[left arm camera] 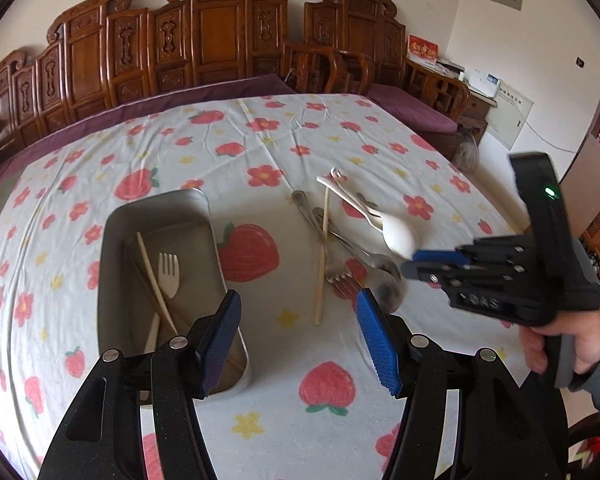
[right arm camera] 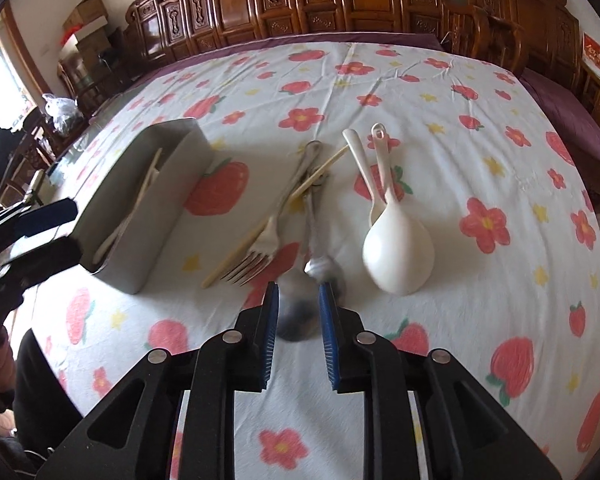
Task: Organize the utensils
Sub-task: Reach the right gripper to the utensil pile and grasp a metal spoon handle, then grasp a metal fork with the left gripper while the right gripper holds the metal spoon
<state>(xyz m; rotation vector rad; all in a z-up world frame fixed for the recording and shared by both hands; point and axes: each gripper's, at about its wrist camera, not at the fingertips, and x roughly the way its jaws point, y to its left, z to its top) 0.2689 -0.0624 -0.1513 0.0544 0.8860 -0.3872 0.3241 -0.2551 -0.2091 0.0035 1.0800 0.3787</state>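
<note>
The metal tray (left arm camera: 156, 216) lies at the left of the table (left arm camera: 260, 140), already holding a pale fork (left arm camera: 168, 276) and chopsticks (left arm camera: 152, 276). The left gripper (left arm camera: 298, 336) hangs just beside it, jaws wide apart and holding nothing.

In the middle lies a tangle: a loose chopstick (right arm camera: 276, 212) crossing a metal fork (right arm camera: 256, 256) and a metal spoon (right arm camera: 320, 268). The right gripper (right arm camera: 299, 332) hovers over that spoon's blurred bowl, jaws partly open; I cannot tell whether they touch it.

A grab on the rounded, slick bowl could slip, and lifting may drag the fork or chopstick askew.

At the right lie two white spoons (right arm camera: 396, 248), one overlapping the other.

The letters "DAS" show on the right gripper's body; a red sign in the background is illegible.
</note>
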